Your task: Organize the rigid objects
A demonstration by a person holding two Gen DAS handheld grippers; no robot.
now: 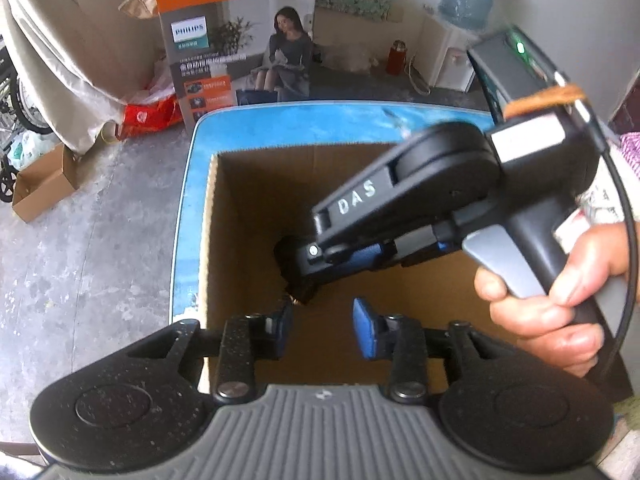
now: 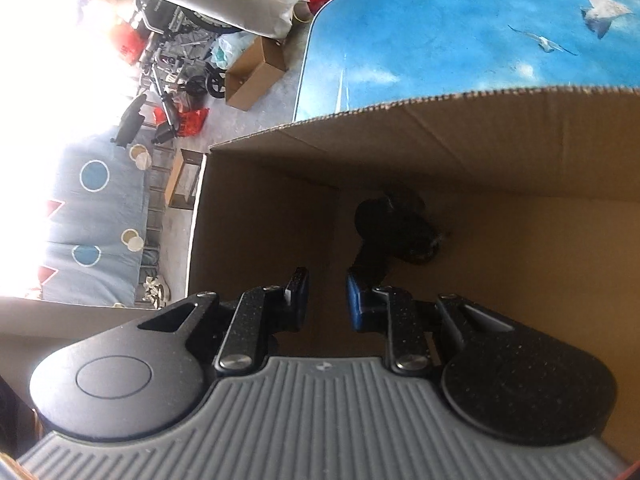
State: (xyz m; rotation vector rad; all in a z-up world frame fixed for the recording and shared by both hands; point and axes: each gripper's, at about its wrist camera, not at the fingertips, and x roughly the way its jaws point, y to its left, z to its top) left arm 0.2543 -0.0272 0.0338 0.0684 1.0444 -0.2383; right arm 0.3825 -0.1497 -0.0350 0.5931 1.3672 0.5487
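Note:
An open cardboard box stands on a blue table. A black rigid object lies on the box floor; in the left wrist view it shows partly under the other gripper. My right gripper reaches down into the box, its jaws open and empty, just short of the black object. It also shows in the left wrist view, held by a hand. My left gripper is open and empty above the box's near edge.
A tall Philips carton stands beyond the table. A small open cardboard box and a red bag lie on the concrete floor at left. A water dispenser stands at back right. The box wall rises ahead of my right gripper.

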